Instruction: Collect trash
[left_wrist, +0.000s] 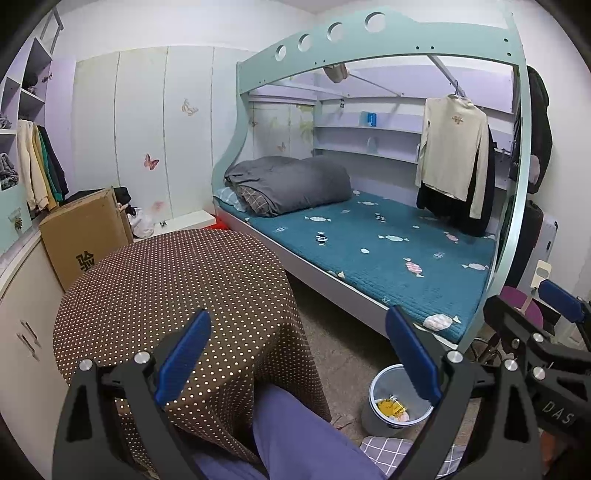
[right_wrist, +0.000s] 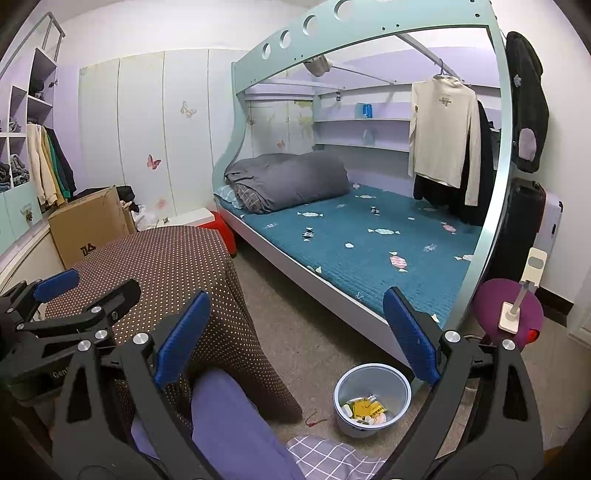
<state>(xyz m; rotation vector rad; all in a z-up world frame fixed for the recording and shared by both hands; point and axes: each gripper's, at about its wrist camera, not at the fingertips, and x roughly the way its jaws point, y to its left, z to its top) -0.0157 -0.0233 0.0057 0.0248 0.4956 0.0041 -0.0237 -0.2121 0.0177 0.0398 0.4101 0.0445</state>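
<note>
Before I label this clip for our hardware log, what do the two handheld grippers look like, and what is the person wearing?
Both the left gripper and right gripper have black angular frames with cut-out slots, silver round bolts at the pivots, and flat blue finger pads. White lettering reading "DAS" shows on the right gripper's body in the left wrist view. The person wears blue-purple trousers; no sleeves are visible.

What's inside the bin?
The bin holds yellow packaging and pale scraps; the near wall hides part of the bottom.
</note>
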